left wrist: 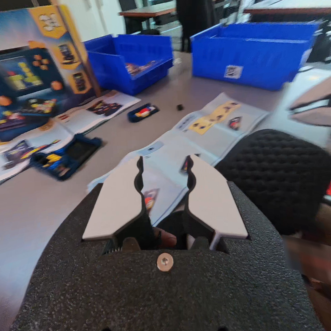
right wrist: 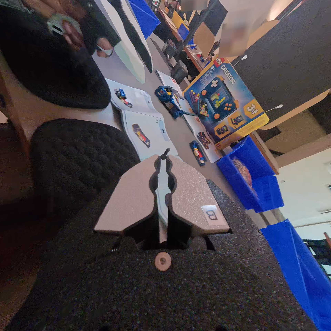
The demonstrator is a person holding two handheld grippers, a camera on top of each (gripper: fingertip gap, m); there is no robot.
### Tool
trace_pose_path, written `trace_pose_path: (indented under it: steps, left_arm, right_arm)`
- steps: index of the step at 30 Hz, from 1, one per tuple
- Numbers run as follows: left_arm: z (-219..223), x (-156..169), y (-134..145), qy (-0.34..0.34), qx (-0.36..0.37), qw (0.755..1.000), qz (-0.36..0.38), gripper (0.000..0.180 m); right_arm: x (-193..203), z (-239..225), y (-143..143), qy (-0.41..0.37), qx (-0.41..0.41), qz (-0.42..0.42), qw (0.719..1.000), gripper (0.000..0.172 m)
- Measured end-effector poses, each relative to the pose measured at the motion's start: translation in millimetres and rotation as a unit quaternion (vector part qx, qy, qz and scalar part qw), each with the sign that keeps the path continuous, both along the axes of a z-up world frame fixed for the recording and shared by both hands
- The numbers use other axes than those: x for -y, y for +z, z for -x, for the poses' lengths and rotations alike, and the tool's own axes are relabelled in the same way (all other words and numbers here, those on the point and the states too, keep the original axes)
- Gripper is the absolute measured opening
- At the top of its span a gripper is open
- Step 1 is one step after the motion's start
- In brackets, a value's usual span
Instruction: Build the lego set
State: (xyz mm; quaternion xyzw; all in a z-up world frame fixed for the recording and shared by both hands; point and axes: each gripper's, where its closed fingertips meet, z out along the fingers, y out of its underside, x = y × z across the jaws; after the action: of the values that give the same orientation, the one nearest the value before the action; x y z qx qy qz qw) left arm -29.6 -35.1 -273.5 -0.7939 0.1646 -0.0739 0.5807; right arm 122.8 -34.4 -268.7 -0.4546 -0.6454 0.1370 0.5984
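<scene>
A workroom with more tables and dark chairs beyond; nearest, a grey counter (left wrist: pixel 161 93) strewn with brick-building gear.

Right hand-held gripper (right wrist: pixel 163 157): fingers nearly together, pinching a small black peg-like piece (right wrist: pixel 164 154) at the very tips, its stub poking out past them; held above the near edge of an open instruction booklet (right wrist: pixel 143 114), beside a black quilted cushion (right wrist: pixel 78 157).

Left hand-held gripper (left wrist: pixel 164 158): fingers apart, nothing between them; poised over a pale page of the same open booklet (left wrist: pixel 211 136), with the quilted cushion (left wrist: pixel 272 179) just to its right; view smeared by motion, so fine detail on the page not readable.

Farther out: a small dark-blue brick strip with red and yellow bits (left wrist: pixel 143 112) and a tiny black piece (left wrist: pixel 179 107) lying loose on the counter; a larger dark-blue frame-like assembly (left wrist: pixel 66 159) resting partly on a second open booklet (left wrist: pixel 100 109); a colourful product box (right wrist: pixel 227 102) standing upright behind; two blue bins (left wrist: pixel 132 60) (left wrist: pixel 250 53) at the back, the smaller one holding bagged pieces.

No step or next move to be judged from this alone; one small part in a grip, the other tool empty over the page.
</scene>
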Motion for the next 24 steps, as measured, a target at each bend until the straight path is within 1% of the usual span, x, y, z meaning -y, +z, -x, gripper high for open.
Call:
trace_pose_path:
  steps: [3, 5, 7, 8, 9, 11, 12, 14, 15, 17, 18, 19, 20, 21, 22, 23, 24]
  left_arm:
    - [-46, -6, 3, -0.098, 0.065, 0.993, 0.028, 0.037]
    - [-70, -14, 8, -0.152, 0.143, 0.976, 0.058, 0.031]
    - [-85, -24, 17, -0.187, 0.213, 0.955, 0.086, 0.025]
    - [-90, -29, 21, -0.2, 0.235, 0.947, 0.095, 0.023]
    - [-93, -33, 24, -0.209, 0.243, 0.942, 0.099, 0.022]
    - [-94, -40, 25, -0.202, 0.243, 0.944, 0.097, 0.021]
    - [-94, -40, 28, -0.202, 0.252, 0.942, 0.09, 0.02]
    - [-96, -36, 31, -0.197, 0.267, 0.939, 0.088, 0.018]
    - [-98, -31, 31, -0.199, 0.264, 0.94, 0.082, 0.02]
    - [-101, -21, 37, -0.196, 0.265, 0.943, 0.048, 0.029]
    - [-102, -14, 41, -0.2, 0.269, 0.942, 0.026, 0.031]
    - [-101, -9, 46, -0.202, 0.275, 0.94, 0.002, 0.033]
    - [-100, -3, 52, -0.208, 0.278, 0.937, -0.028, 0.037]
    - [-99, 3, 57, -0.213, 0.272, 0.936, -0.062, 0.039]
    - [-96, 6, 60, -0.204, 0.253, 0.941, -0.097, 0.039]
    - [-92, 8, 62, -0.185, 0.221, 0.948, -0.135, 0.039]
    - [-90, 11, 63, -0.163, 0.175, 0.956, -0.172, 0.039]
  right_arm:
    - [-23, 21, 4, -0.003, 0.011, -0.056, 0.998, 0.005]
    - [-36, 37, 4, 0.004, 0.026, -0.082, 0.996, 0.005]
    - [-45, 50, 3, 0.015, 0.054, -0.109, 0.993, 0.005]
    - [-48, 56, 3, 0.019, 0.063, -0.118, 0.991, 0.005]
    - [-49, 61, 4, 0.024, 0.064, -0.115, 0.991, 0.005]
    - [-40, 69, 7, 0.053, 0.041, -0.066, 0.996, 0.006]
    - [-37, 70, 10, 0.053, 0.026, -0.048, 0.997, 0.006]
    - [-33, 66, 14, 0.048, 0.003, -0.05, 0.998, 0.005]
    - [-30, 64, 16, 0.042, -0.004, -0.051, 0.998, 0.005]
    - [-23, 60, 16, 0.037, -0.013, -0.031, 0.999, 0.005]
    - [-19, 58, 15, 0.043, -0.025, 0.0, 0.999, 0.005]
    - [-14, 57, 15, 0.054, -0.042, 0.049, 0.996, 0.005]
    - [-10, 56, 15, 0.068, -0.065, 0.115, 0.989, 0.005]
    - [-5, 55, 19, 0.087, -0.096, 0.199, 0.971, 0.005]
    - [1, 55, 24, 0.111, -0.131, 0.296, 0.94, 0.005]
    - [7, 54, 31, 0.138, -0.164, 0.392, 0.895, 0.005]
    - [10, 52, 39, 0.158, -0.197, 0.475, 0.843, 0.005]
